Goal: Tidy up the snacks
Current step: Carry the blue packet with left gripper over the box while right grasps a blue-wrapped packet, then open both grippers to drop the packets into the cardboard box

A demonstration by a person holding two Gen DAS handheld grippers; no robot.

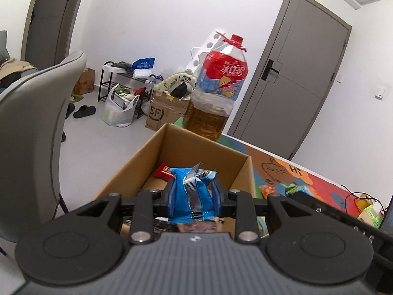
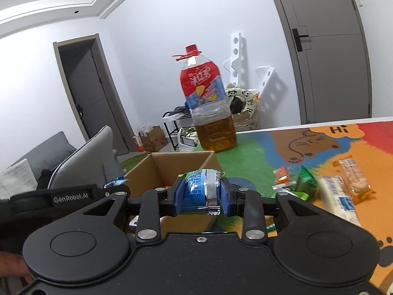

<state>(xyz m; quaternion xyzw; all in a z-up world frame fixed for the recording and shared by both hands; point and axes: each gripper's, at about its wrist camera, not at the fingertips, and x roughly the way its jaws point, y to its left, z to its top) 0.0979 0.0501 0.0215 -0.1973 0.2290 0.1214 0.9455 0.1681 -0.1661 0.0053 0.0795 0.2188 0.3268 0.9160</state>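
Note:
My left gripper [image 1: 192, 198] is shut on a blue snack packet [image 1: 192, 191] and holds it over the open cardboard box [image 1: 235, 169]. A red snack packet [image 1: 163, 172] lies inside the box. My right gripper [image 2: 200, 196] is shut on a blue and green snack packet [image 2: 196, 191], just in front of the same box [image 2: 211, 162]. Loose snacks lie on the colourful mat to the right: an orange packet [image 2: 282, 175], a green packet [image 2: 304, 180], a white and blue packet [image 2: 340, 198] and a biscuit pack [image 2: 353, 180].
A large oil bottle [image 2: 208, 113] with a red cap stands on the table behind the box; it also shows in the left wrist view [image 1: 217, 93]. A grey chair [image 1: 32, 123] stands left of the table. The left gripper's body [image 2: 61, 198] is at the left of the right wrist view.

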